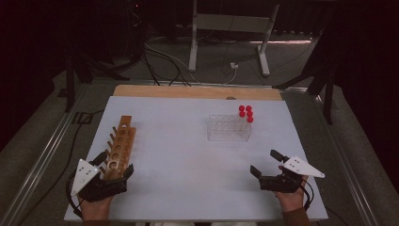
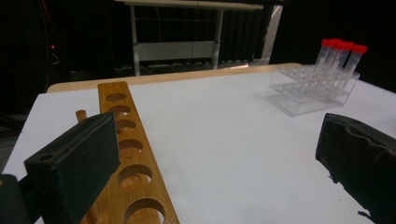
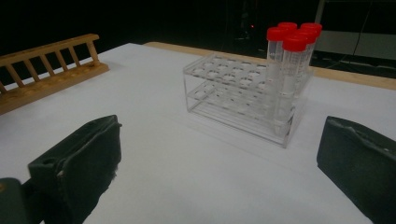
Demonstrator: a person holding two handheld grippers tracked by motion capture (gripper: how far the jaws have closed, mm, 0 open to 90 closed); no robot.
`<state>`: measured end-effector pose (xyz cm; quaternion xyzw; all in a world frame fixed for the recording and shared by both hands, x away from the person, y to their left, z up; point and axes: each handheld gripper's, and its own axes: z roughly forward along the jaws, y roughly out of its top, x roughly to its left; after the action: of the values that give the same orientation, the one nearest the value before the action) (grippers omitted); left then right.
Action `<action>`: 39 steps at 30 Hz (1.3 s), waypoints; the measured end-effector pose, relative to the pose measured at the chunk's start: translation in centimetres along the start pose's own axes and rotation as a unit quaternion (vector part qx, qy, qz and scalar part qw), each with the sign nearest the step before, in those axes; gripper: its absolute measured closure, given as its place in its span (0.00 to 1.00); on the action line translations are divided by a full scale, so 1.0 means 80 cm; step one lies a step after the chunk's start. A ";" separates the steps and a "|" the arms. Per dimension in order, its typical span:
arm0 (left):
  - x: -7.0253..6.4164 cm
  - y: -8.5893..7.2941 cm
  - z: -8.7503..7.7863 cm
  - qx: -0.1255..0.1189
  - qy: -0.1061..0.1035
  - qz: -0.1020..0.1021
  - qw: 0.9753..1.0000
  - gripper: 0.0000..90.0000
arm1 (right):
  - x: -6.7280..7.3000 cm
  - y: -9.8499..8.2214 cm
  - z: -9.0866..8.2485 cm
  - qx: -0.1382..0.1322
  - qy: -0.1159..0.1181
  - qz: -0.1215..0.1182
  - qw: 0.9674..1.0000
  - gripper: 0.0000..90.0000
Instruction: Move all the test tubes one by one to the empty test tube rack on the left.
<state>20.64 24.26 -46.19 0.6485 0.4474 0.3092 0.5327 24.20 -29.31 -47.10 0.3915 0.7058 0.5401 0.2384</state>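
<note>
A wooden tube rack [image 1: 121, 143] with a row of round holes lies at the table's left. Its near end reaches between the jaws of my left gripper [image 1: 114, 164], which stand wide open; in the left gripper view the rack [image 2: 127, 154] runs close beside the left jaw, and no pad presses on it. At centre right stands a clear plastic rack [image 1: 226, 129] with several red-capped tubes [image 1: 245, 113] upright at its right end. My right gripper [image 1: 266, 163] rests open near the front right edge, with nothing between its jaws, facing the clear rack [image 3: 233, 95] and its tubes [image 3: 290, 51].
A white sheet [image 1: 188, 160] covers the table, and a wooden strip [image 1: 188, 92] shows along the far edge. Beyond the table are cables and a metal stand [image 1: 226, 28] on a dark floor. A hand holds each gripper at the near edge.
</note>
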 end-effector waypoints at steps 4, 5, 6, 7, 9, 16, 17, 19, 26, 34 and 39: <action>0.000 0.000 -0.002 -0.002 0.000 0.003 1.000 0.01 | 0.000 0.000 0.000 0.002 -0.003 0.000 1.000 0.00; 0.000 0.001 -0.003 -0.005 -0.004 0.002 1.000 0.01 | 0.000 0.001 -0.001 0.002 -0.004 0.000 1.000 0.00; 0.000 0.001 -0.004 -0.005 -0.006 0.004 1.000 0.01 | 0.000 0.001 -0.001 0.002 -0.004 0.001 1.000 0.00; 0.000 0.001 -0.004 -0.006 -0.004 0.006 1.000 0.01 | 0.001 0.002 -0.001 0.002 -0.005 0.001 1.000 0.00; 0.000 0.001 -0.004 -0.006 -0.003 0.010 1.000 0.01 | 0.002 0.003 -0.003 0.000 -0.007 0.004 1.000 0.00; 0.004 -0.003 -0.004 0.003 0.003 -0.010 1.000 0.01 | 0.001 0.019 -0.005 0.001 -0.017 -0.003 1.000 0.00; 0.004 -0.003 -0.004 0.002 0.004 -0.013 1.000 0.01 | 0.001 0.023 -0.005 -0.002 -0.017 -0.004 1.000 0.00; 0.004 -0.003 -0.004 0.006 0.007 -0.012 1.000 0.01 | 0.000 0.030 -0.004 -0.006 -0.018 -0.001 1.000 0.00; 0.004 -0.003 -0.003 0.015 0.016 -0.005 1.000 0.02 | -0.009 0.067 0.009 -0.013 -0.028 -0.002 1.000 0.00; 0.001 -0.004 -0.003 0.013 0.034 0.002 0.999 0.02 | -0.021 0.097 0.032 -0.006 -0.035 -0.006 0.999 0.00; 0.001 -0.005 -0.002 0.015 0.035 0.001 0.999 0.02 | -0.034 0.106 0.050 -0.003 -0.043 0.001 0.999 0.01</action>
<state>20.40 24.42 -46.54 0.6457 0.4696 0.3252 0.5068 31.33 -28.24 -40.52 0.4147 0.6928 0.5249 0.2692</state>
